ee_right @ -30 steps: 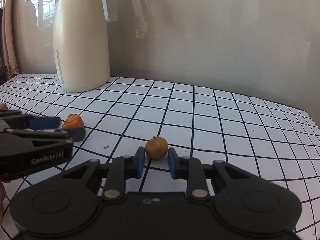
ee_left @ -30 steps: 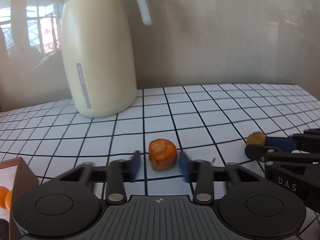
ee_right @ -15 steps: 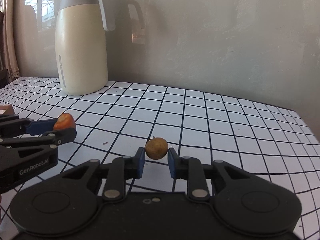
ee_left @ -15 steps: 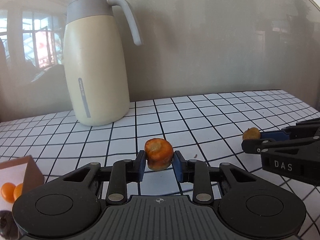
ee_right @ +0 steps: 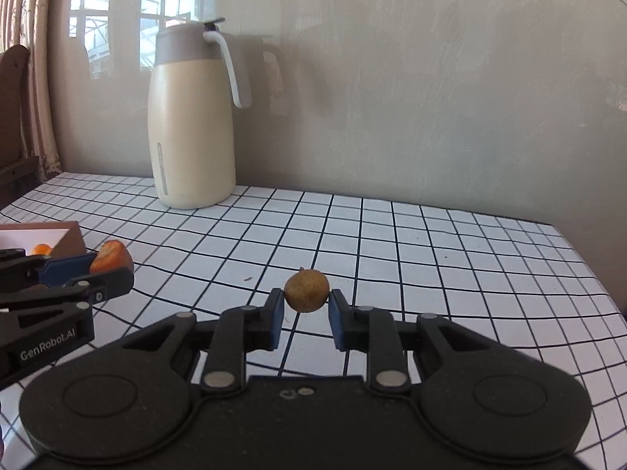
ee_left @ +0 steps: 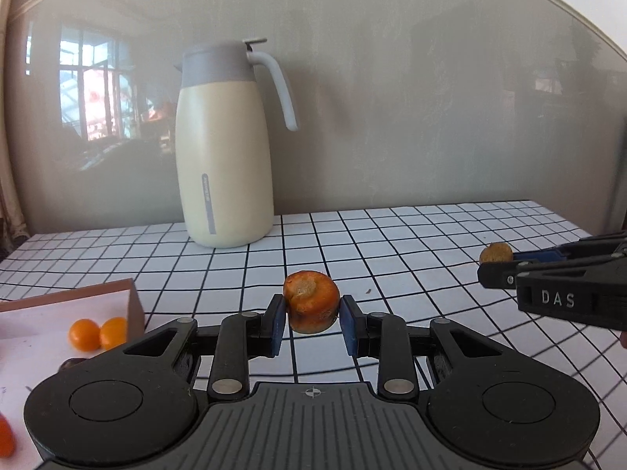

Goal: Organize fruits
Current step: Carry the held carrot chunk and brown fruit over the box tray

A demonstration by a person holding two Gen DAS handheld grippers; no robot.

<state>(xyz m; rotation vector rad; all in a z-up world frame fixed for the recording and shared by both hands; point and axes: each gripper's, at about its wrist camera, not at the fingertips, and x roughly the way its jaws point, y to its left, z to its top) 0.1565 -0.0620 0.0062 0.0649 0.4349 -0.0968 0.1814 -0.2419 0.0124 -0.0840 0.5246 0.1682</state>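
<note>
Left gripper (ee_left: 312,323): tilted slightly downward, clamped on stubby orange carrot chunk (ee_left: 311,307), right of brown box (ee_left: 135,305).
Right gripper (ee_right: 303,315): same tilt, clamped on small round tan fruit (ee_right: 306,290).

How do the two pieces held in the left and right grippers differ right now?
The orange chunk in the left gripper is a short cylinder with a flat cut top; the brown fruit in the right gripper is round and whole. The chunk is bright orange and looks wider; the fruit is dull tan. Both are pinched between blue pads, clear of the gridded table.
</note>
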